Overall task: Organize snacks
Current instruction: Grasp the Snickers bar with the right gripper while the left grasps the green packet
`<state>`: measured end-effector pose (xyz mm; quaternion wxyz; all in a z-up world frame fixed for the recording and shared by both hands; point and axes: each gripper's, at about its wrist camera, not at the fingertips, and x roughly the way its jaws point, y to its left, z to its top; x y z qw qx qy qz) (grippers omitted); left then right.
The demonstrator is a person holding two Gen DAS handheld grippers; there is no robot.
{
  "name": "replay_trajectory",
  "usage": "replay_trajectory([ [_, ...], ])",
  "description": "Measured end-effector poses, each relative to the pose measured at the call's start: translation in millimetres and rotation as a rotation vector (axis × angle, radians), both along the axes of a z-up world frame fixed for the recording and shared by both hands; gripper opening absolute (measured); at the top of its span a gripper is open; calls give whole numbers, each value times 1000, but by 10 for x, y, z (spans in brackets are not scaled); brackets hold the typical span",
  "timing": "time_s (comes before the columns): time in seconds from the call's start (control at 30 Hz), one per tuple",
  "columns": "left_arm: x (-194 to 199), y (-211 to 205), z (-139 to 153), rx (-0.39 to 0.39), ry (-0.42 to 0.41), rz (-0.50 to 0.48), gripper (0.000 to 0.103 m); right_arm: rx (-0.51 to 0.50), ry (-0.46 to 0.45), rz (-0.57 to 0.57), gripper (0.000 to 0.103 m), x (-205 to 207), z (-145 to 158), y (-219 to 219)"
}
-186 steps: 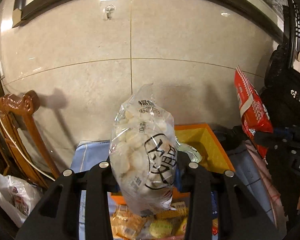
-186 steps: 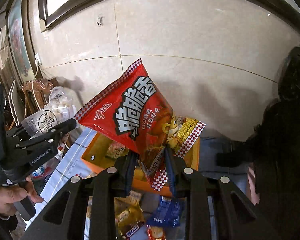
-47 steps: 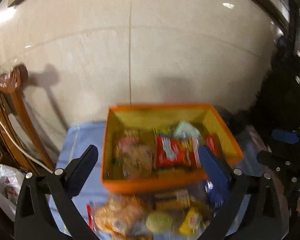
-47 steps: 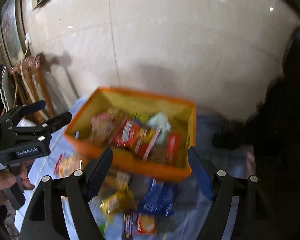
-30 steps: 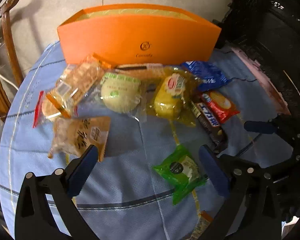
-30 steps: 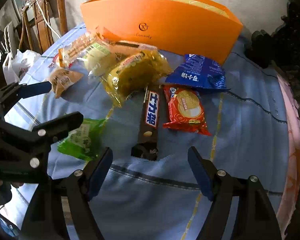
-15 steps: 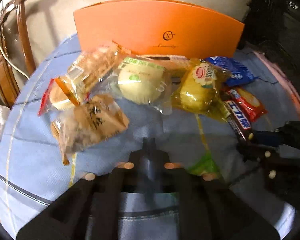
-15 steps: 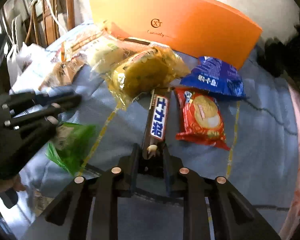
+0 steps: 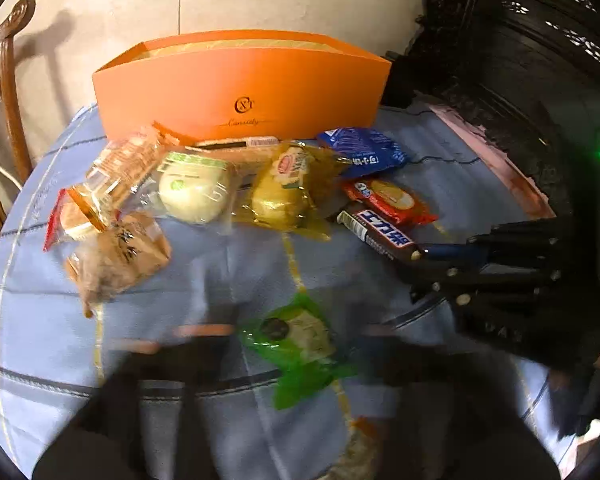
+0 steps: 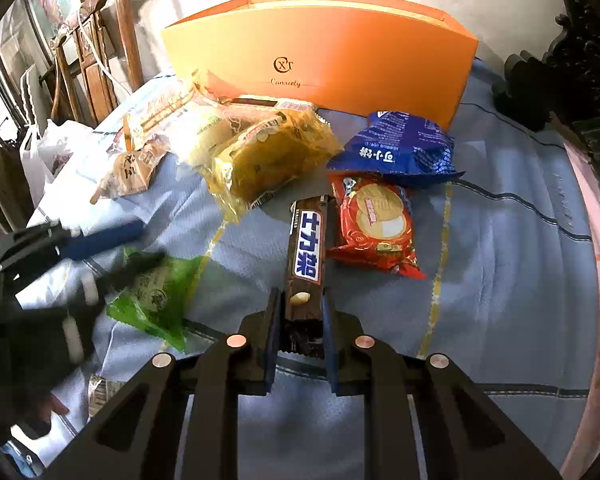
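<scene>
Our right fingers (image 10: 299,320) pinched the chocolate bar's (image 10: 307,254) near end on the surface (image 10: 500,280); left fingers (image 9: 292,344) were opening around the green packet (image 9: 300,344). We judged a straight lift toward the orange box (image 10: 340,52) best.

Both fisheye views ride on the hand-held grippers and look steeply down and forward, from close above the blue-clothed bench (image 10: 512,248) toward the wall. The left view sits to the left, its own fingers a dark blur; the right view hangs nearer. Both share the orange box (image 9: 240,84) and the chocolate bar (image 10: 306,256).
</scene>
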<state>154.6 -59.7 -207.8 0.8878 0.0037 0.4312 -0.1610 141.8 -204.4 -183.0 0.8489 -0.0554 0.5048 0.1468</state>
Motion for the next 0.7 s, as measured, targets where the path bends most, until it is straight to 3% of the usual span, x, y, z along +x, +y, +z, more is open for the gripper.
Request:
replay_trajectory([
  [0.13,-79,-82,13,-60,-8,-25,97,2,2,-24,18,3,-17,-92],
  [0.23,-75,-79,-161,41,15,-1,96,-13,8,-18,19,-7,-62,-87],
  [0.27,-43,-21,-227,50,39,30,60,-11,7,-19,19,-11,-64,-84],
  [0.3,-15,47,-287,33,71,47,33,-9,5,-19,19,-16,-62,-83],
  [0.37,-31,137,-277,49,59,97,33,-7,1,-17,19,-24,-55,-71],
  [0.7,-94,260,144,-18,2,75,32,22,-51,-7,18,-6,238,-12],
])
